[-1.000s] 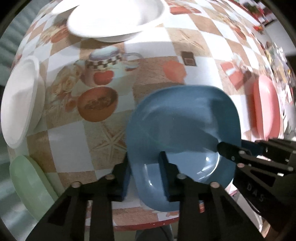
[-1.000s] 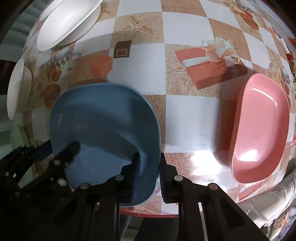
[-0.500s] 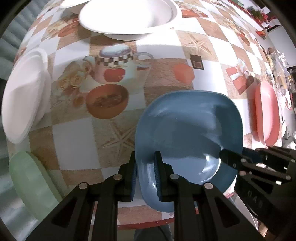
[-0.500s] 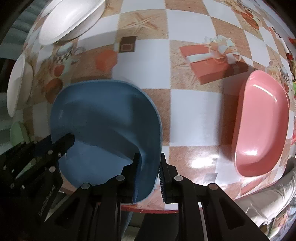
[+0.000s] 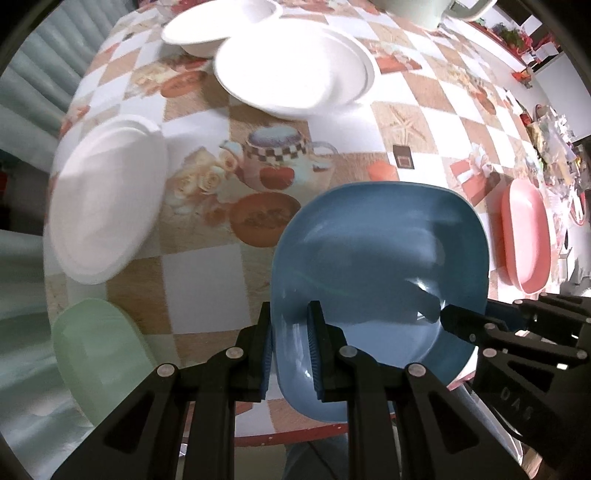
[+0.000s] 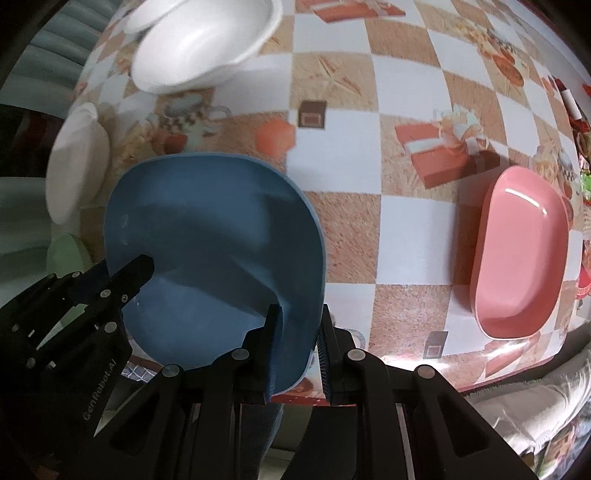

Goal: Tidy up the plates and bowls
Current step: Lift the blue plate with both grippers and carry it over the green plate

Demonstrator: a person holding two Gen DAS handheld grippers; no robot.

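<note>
A blue square plate [image 5: 376,266] is held above the table's near edge by both grippers. My left gripper [image 5: 290,347] is shut on its left rim. My right gripper [image 6: 297,347] is shut on its right rim; the plate also shows in the right wrist view [image 6: 210,236]. A pink oblong dish [image 6: 517,266] lies at the right, also visible in the left wrist view [image 5: 524,236]. White plates [image 5: 291,66] lie at the back, with a white bowl [image 5: 199,29] behind them, a white plate [image 5: 103,199] at the left and a green plate [image 5: 96,358] at the near left.
The table [image 6: 388,85] has a checked printed cloth. A pale green jug [image 5: 417,11] stands at the far edge. Cluttered items [image 5: 554,147] lie beyond the table at the right. The table's near edge [image 5: 303,432] runs just under the held plate.
Both grippers have risen and pulled back with the blue plate, lifting it off the table. More of the far table and white dishes has come into view.
</note>
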